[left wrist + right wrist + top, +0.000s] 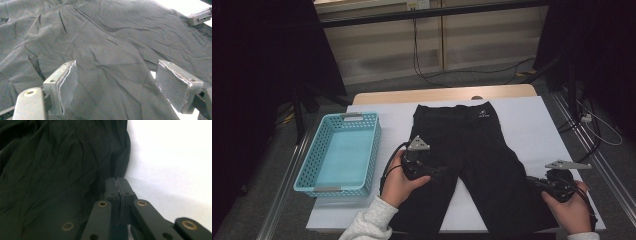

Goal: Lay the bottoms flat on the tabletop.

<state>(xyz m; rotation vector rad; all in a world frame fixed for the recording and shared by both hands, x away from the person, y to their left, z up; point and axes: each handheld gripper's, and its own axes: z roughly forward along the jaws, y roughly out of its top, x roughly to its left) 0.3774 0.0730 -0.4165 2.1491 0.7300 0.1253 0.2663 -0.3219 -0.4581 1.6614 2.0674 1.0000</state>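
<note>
The black pants (472,165) lie flat on the table (537,125). The left tongs (115,82) stand released over one leg; the right tongs (117,192) are clenched at the other leg's edge, perhaps pinching too little cloth, so it may slip out when lifted.

We see the trousers (472,165) lying flat on the sheet (532,125) that covers the table (442,94), waistband at the far side, legs running toward us. To their left on the sheet stands the basket (309,167), just beside them. The left gripper (439,170) rests on the left leg; the right gripper (532,184) sits at the right leg's outer edge.
</note>
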